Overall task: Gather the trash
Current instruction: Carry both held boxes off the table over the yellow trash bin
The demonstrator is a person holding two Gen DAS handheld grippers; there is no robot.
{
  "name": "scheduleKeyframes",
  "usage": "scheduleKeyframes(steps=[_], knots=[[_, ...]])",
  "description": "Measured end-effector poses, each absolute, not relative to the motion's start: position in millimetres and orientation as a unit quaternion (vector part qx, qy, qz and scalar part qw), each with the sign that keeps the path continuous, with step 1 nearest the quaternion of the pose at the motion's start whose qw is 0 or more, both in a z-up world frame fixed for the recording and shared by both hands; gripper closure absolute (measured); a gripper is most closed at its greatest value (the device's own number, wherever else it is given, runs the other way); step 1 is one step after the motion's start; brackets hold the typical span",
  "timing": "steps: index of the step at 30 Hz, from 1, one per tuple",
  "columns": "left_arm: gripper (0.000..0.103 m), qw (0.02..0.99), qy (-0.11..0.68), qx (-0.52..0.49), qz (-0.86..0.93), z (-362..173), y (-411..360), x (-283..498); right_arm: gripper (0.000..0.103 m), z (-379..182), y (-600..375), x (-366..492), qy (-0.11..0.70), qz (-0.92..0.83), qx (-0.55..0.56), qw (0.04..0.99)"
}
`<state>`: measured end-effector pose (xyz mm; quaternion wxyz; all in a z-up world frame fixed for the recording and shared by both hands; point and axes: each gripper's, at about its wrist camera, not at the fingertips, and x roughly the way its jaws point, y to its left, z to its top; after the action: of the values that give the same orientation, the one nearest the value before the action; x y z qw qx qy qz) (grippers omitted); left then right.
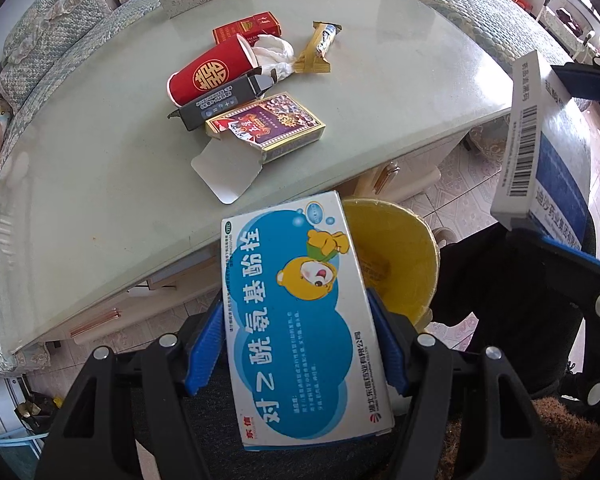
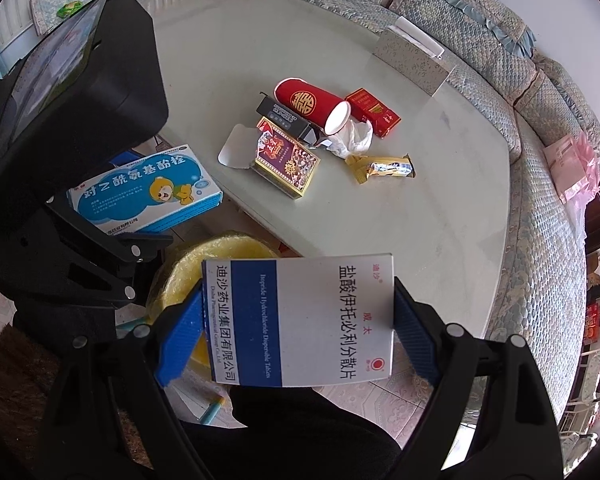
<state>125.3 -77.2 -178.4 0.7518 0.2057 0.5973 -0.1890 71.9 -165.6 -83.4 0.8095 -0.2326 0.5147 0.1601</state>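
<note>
Left gripper [image 1: 298, 336] clamped on bear box [image 1: 300, 312], blue pads on both long sides. Right gripper [image 2: 296, 332] clamped on blue-white box [image 2: 300, 320], jaws wide. Yellow bin [image 1: 396, 256] just beyond and below both boxes, beside table [image 1: 100, 200]. Farther ahead on table: red cup [image 1: 210, 74], black box [image 1: 220, 100], card box [image 1: 268, 126], red pack [image 1: 248, 28], tissue [image 1: 276, 54], gold wrapper [image 1: 318, 48].

Daylight is glaring off my table [image 1: 100, 168]; fisheye edges are bending and darkening, while focus is holding sharp.
</note>
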Motion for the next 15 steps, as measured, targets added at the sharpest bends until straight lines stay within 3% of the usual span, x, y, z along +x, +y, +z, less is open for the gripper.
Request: scheduleKeyframes(steps=[15], knots=[[0.038, 0.739, 0.608, 0.206, -0.204, -232, -81, 121, 0.019, -128, -170, 69, 0.537, 0.149, -0.225, 0.799]])
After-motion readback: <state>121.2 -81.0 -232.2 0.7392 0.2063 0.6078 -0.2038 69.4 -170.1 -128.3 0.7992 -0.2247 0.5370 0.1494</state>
